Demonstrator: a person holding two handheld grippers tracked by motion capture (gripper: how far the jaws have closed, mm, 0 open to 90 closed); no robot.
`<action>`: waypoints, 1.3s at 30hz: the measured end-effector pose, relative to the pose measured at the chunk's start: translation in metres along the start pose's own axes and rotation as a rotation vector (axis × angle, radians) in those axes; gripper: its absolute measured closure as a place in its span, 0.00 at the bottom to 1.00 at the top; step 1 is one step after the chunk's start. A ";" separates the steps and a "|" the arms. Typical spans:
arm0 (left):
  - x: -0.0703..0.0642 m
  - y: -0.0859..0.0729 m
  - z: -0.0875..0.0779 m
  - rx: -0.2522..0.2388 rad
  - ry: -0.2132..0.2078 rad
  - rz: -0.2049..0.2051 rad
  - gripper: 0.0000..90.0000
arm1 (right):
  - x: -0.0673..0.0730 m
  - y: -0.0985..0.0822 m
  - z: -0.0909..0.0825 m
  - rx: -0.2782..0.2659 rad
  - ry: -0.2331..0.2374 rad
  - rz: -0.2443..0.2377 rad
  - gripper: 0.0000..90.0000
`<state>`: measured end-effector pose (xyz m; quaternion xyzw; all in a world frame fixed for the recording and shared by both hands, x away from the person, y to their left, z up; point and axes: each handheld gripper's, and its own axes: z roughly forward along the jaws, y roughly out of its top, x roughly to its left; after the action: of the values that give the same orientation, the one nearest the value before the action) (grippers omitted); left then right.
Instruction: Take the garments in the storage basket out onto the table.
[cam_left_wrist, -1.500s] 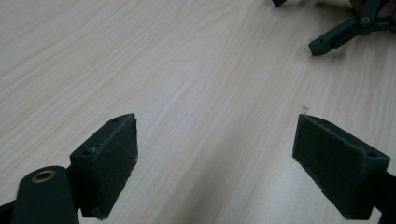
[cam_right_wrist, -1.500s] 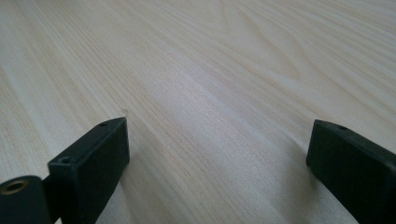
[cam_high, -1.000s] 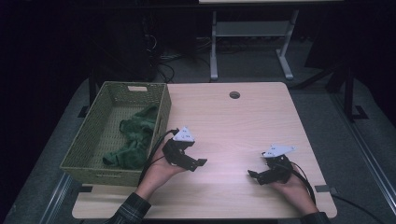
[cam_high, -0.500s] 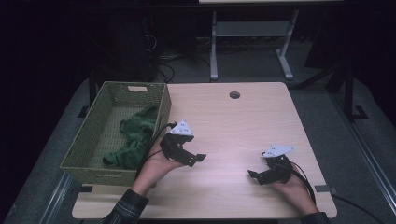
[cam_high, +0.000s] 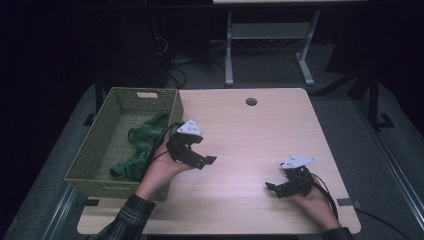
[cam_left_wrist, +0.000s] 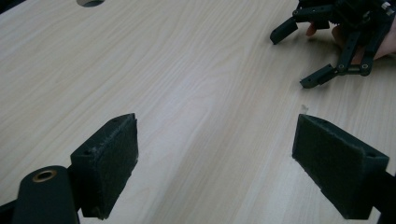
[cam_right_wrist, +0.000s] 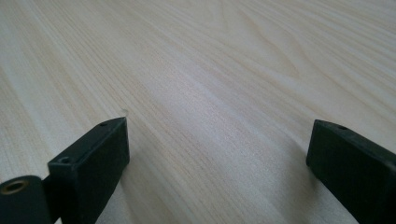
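Right gripper (cam_high: 278, 188): near the table's front right corner, low over bare wood, jaws spread wide, nothing between them.
Left gripper (cam_high: 200, 161): just right of the basket, above the table's left half, jaws wide apart and empty, pointing toward the right gripper.
Green cloth (cam_high: 140, 145): crumpled inside the basket, toward its right wall.
Basket (cam_high: 100, 142): green woven, on the table's left edge.
Table (cam_high: 250, 135): pale wood grain, round cable hole (cam_high: 251, 101) near the far edge.
Room: dark; grey floor, metal stand (cam_high: 265, 45) and cables beyond the table.
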<state>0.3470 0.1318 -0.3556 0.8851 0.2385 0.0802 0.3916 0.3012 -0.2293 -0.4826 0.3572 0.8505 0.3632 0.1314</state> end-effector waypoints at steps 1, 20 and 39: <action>0.000 0.000 0.000 0.000 0.000 0.000 0.15 | 0.000 0.000 0.000 0.000 0.000 0.000 0.06; 0.032 -0.002 -0.028 0.025 0.079 -0.042 0.16 | 0.000 0.000 0.000 0.001 -0.001 0.002 0.06; 0.066 -0.004 -0.054 0.060 0.146 -0.068 0.25 | 0.000 0.000 0.000 0.003 -0.001 0.008 0.06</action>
<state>0.3855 0.2014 -0.3246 0.8795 0.2987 0.1238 0.3492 0.3009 -0.2291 -0.4824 0.3607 0.8495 0.3624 0.1299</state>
